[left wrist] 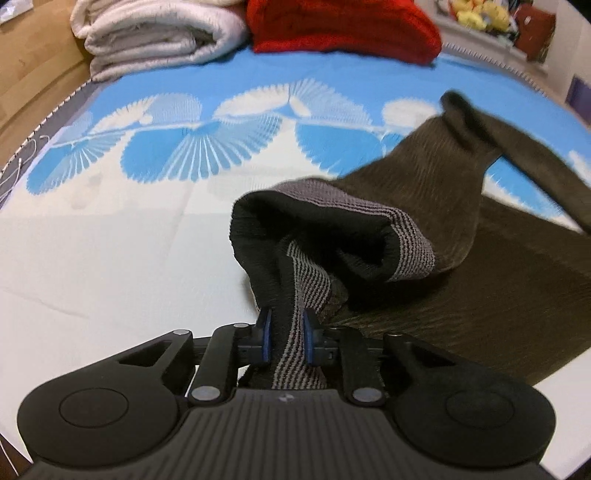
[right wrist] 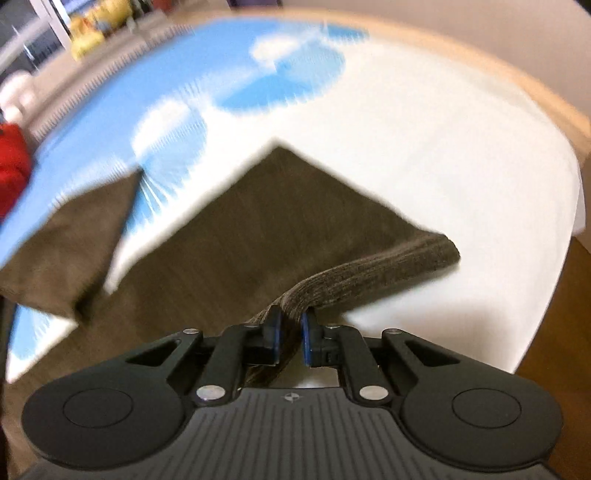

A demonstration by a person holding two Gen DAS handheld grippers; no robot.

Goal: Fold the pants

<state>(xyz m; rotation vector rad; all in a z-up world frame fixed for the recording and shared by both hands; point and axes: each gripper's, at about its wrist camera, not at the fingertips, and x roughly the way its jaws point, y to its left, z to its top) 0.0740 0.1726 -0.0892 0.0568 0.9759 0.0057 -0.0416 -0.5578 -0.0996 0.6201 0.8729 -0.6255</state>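
The pants [left wrist: 461,229] are dark brown ribbed fabric with a grey striped waistband [left wrist: 406,236]. They lie partly on the blue and white bed sheet [left wrist: 110,240]. My left gripper [left wrist: 287,338] is shut on the waistband and holds it raised and bunched. In the right wrist view the pants [right wrist: 266,229] spread out ahead, with a lifted part [right wrist: 74,236] at the left. My right gripper [right wrist: 291,338] is shut on a rolled brown edge [right wrist: 369,277] of the pants. That view is blurred.
A folded white blanket [left wrist: 155,37] and a red blanket [left wrist: 343,29] lie at the far end of the bed. A shelf with yellow toys [left wrist: 480,14] stands behind. The wooden bed frame [right wrist: 480,74] and the floor [right wrist: 561,314] edge the mattress.
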